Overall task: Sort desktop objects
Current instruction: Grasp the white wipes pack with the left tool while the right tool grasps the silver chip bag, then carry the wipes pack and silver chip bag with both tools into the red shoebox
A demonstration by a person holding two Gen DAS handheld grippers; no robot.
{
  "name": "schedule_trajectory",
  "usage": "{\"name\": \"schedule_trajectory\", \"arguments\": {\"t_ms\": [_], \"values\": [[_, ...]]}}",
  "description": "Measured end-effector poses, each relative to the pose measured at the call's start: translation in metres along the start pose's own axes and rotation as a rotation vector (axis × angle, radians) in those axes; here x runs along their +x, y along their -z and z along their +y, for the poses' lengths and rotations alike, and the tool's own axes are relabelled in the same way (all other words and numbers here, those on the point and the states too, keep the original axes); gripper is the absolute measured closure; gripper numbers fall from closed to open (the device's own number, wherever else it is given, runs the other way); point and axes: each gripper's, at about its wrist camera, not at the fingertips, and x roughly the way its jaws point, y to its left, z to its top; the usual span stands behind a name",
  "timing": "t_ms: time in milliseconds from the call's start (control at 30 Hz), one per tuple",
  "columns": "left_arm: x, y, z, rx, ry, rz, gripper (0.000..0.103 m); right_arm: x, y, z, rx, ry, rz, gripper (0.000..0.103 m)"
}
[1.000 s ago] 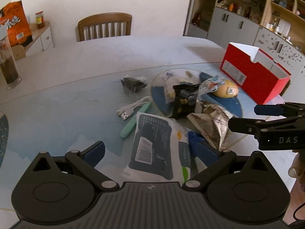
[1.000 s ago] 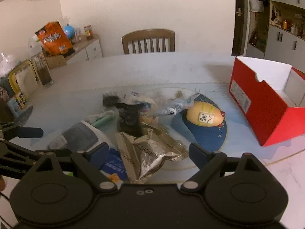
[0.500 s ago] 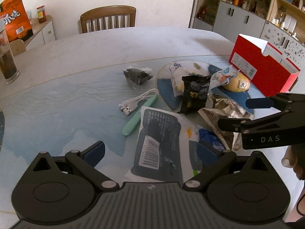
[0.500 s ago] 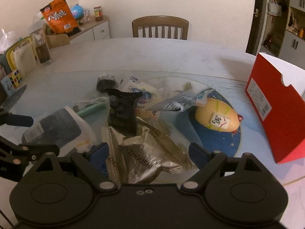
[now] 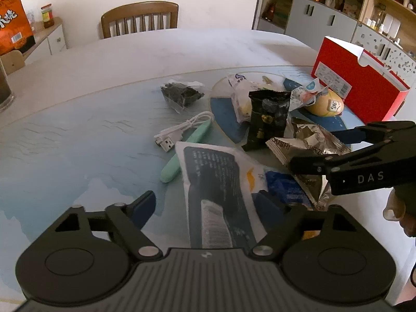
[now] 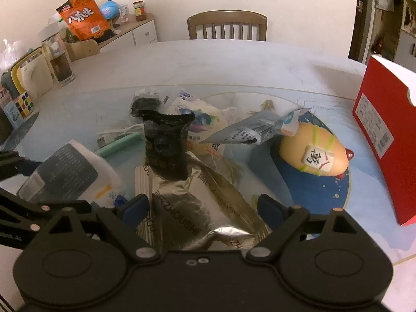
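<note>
The left tongs (image 5: 205,205) are closing around a white-and-dark pouch (image 5: 215,182) lying on the tabletop (image 5: 78,143), pads apart from it; the right tongs (image 5: 335,148) hover over a crumpled silver wrapper (image 5: 306,143).

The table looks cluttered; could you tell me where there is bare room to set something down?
The far table toward the chair is bare, as is the blue patch left of the USB cable. Wrappers crowd the space between the white pouch and red box.
</note>
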Motion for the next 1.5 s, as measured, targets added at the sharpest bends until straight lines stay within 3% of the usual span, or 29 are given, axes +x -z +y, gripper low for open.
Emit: {"name": "schedule_trajectory", "arguments": {"t_ms": [100, 300, 400, 467, 633, 833, 1500], "values": [[0.001, -0.001, 0.0, -0.003, 0.022, 0.0, 0.035, -0.001, 0.0, 0.0, 0.008, -0.002, 0.001, 0.014], [0.001, -0.002, 0.002, -0.011, 0.041, -0.003, 0.049, -0.001, -0.001, 0.0, 0.019, 0.005, -0.003, 0.018], [-0.001, -0.002, 0.003, -0.018, 0.048, -0.008, 0.055, -0.002, -0.001, 0.001, 0.019, -0.001, -0.004, 0.024], [-0.002, -0.003, 0.003, -0.017, 0.05, -0.011, 0.058, -0.003, -0.001, 0.003, 0.017, -0.011, -0.006, 0.035], [-0.003, -0.003, 0.003, -0.015, 0.066, -0.011, 0.07, -0.007, -0.003, 0.008, -0.002, 0.001, -0.006, 0.043], [-0.006, -0.005, 0.004, -0.015, 0.075, -0.017, 0.073, -0.012, -0.001, 0.011, -0.005, 0.025, -0.01, 0.047], [-0.035, -0.014, -0.002, 0.0, 0.14, -0.07, 0.084, -0.058, 0.002, 0.013, 0.06, 0.029, -0.053, 0.047]]}}
